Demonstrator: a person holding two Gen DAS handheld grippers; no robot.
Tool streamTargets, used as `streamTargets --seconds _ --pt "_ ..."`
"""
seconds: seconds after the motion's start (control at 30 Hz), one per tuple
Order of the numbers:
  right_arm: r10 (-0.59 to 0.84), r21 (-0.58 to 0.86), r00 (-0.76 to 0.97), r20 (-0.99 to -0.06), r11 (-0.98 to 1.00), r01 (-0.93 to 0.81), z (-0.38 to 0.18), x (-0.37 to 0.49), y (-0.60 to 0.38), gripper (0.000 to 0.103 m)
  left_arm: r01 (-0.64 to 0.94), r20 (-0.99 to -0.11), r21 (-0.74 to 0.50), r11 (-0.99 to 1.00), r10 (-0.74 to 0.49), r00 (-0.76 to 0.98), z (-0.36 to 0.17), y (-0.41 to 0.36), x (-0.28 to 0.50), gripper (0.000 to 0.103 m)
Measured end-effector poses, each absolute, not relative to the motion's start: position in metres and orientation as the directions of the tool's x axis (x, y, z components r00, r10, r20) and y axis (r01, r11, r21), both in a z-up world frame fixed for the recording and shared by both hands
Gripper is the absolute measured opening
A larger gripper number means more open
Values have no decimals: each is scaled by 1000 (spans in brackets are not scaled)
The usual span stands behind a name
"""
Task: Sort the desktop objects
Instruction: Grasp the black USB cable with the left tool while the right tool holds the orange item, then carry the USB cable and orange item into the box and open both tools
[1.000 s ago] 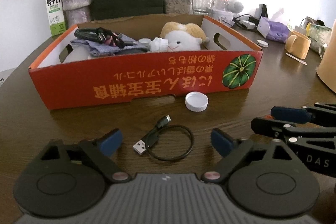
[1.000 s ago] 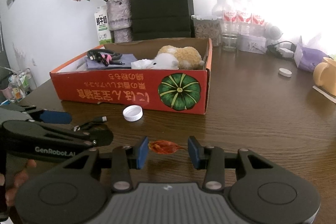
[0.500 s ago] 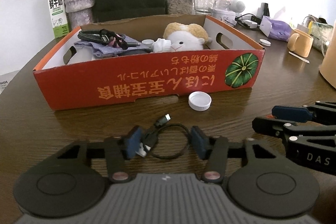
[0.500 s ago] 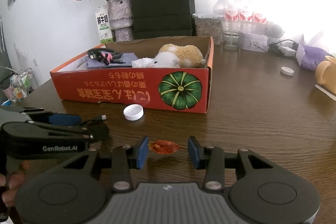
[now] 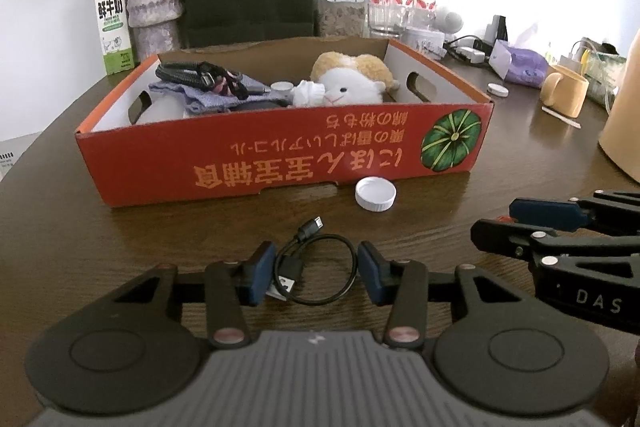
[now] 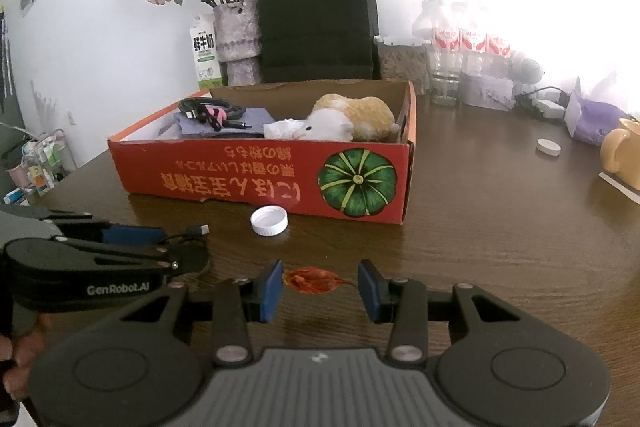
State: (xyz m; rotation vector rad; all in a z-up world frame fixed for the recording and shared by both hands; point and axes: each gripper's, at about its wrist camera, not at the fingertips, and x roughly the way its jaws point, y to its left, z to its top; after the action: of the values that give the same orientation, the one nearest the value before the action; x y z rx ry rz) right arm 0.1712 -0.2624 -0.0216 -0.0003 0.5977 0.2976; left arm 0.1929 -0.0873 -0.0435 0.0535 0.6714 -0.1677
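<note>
A coiled black USB cable (image 5: 320,269) lies on the brown table in front of the red cardboard box (image 5: 280,155). My left gripper (image 5: 316,277) is open, its blue pads on either side of the coil, the left pad close to the USB plug. A small orange-red wrapper (image 6: 314,279) lies between the blue pads of my right gripper (image 6: 320,285), which is partly open around it. The left gripper shows in the right wrist view (image 6: 132,247). A white bottle cap (image 5: 375,193) sits by the box front. The box holds a plush toy (image 5: 352,83), cables and cloth.
A black paper bag (image 6: 318,15), a flower vase (image 6: 236,39) and a milk carton (image 5: 114,27) stand behind the box. Water bottles (image 6: 468,43), a yellow mug (image 5: 564,95), a purple tissue pack (image 5: 524,67) and a second white cap (image 6: 548,147) are at the right.
My left gripper's fingers have narrowed from wide open to close around the cable coil, and it has moved forward a little. The right gripper has stayed around the wrapper.
</note>
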Motion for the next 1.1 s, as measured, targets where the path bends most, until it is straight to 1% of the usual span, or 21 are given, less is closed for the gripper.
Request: streamTargets --seconds 0.3,0.6,0.77,0.9,1.1 --pt "281 59 805 -522 954 -295 -6 169 -250 40 168 -556 -20 986 -151 818 -16 -77 183 46" --pt "301 6 849 -435 943 -331 32 185 -228 40 164 -439 -28 986 -160 884 25 -64 195 46" --pt "312 -5 867 -388 940 -340 52 206 -216 40 151 -386 -52 987 -160 909 47 -54 216 46" --pt "318 -6 874 -367 939 -344 63 231 -207 40 142 -356 -71 987 -158 921 59 -45 239 46" --pt "313 -4 881 -356 942 -336 75 281 -189 40 119 -345 -94 988 -144 927 64 -28 283 46"
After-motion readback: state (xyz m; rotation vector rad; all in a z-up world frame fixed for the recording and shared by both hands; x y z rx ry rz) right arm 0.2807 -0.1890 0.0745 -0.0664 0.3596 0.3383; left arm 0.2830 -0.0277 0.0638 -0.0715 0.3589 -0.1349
